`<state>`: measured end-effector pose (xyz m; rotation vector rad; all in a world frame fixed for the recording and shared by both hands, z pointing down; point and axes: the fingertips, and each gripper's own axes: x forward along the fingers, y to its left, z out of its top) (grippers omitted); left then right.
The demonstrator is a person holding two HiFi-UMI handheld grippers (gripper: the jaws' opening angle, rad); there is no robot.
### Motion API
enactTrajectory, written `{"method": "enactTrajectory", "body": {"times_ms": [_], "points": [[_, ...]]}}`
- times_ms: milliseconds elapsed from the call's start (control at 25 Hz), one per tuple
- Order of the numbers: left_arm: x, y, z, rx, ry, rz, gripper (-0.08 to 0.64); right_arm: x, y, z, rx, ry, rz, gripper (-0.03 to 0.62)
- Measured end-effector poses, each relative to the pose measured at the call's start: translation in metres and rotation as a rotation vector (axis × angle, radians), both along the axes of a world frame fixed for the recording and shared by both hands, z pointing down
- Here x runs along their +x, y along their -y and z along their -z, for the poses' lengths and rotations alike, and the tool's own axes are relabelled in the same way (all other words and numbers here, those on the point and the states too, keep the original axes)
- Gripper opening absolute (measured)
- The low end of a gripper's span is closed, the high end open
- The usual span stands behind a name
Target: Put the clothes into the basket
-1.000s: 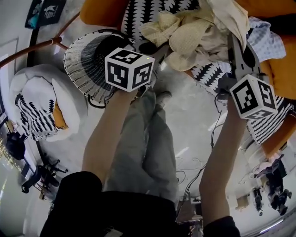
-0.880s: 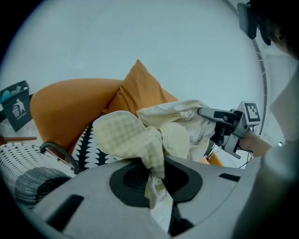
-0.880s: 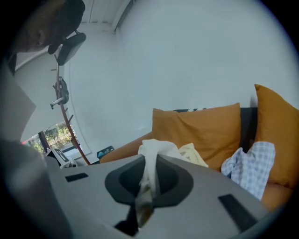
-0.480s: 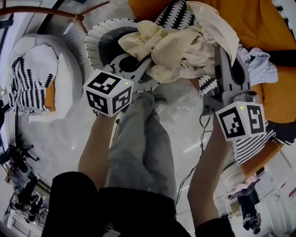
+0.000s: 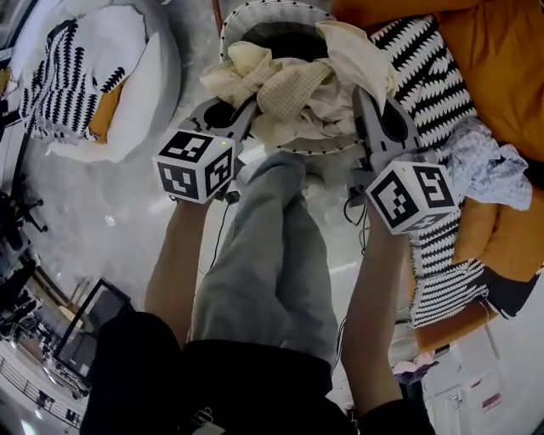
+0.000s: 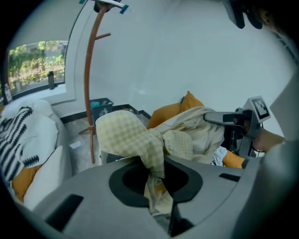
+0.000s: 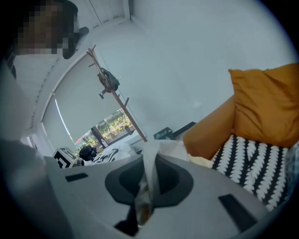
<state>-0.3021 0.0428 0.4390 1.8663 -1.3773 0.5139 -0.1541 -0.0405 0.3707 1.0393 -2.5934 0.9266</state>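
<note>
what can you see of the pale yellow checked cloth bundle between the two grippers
The pale yellow checked cloth bundle is soft, crumpled fabric, finely checked in parts, plain cream elsewhere. It hangs bunched between the left gripper and right gripper, each shut on a fold. It lies over the opening of the round white woven basket; contact unclear.

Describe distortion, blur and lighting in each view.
Head view: fisheye bending, even light, basket rim warped. Left gripper view: dark corners, checked cloth fairly sharp. Right gripper view: dark corners, mosaic patch upper left, pale cloth between jaws soft.
</note>
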Motion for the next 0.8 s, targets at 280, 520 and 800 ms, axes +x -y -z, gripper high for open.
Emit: {"method": "enactTrajectory", "body": {"times_ms": [280,520,800], "points": [[-0.031,-0.022,-0.062,-0.086,0.006,0.146,0.054,-0.041,-0.029,-0.089,-0.147,-0.031,0.057,0.026],[-0.027,-0.005,-0.07,-0.092,0.086,0.175,0.112,-0.032,-0.048,-0.138,-0.251,-0.238,0.112,0.229],[0.014,0.016,-0.062,-0.085,0.076,0.068,0.112,0.011,-0.051,-0.132,-0.283,-0.192,-0.008,0.219]]}}
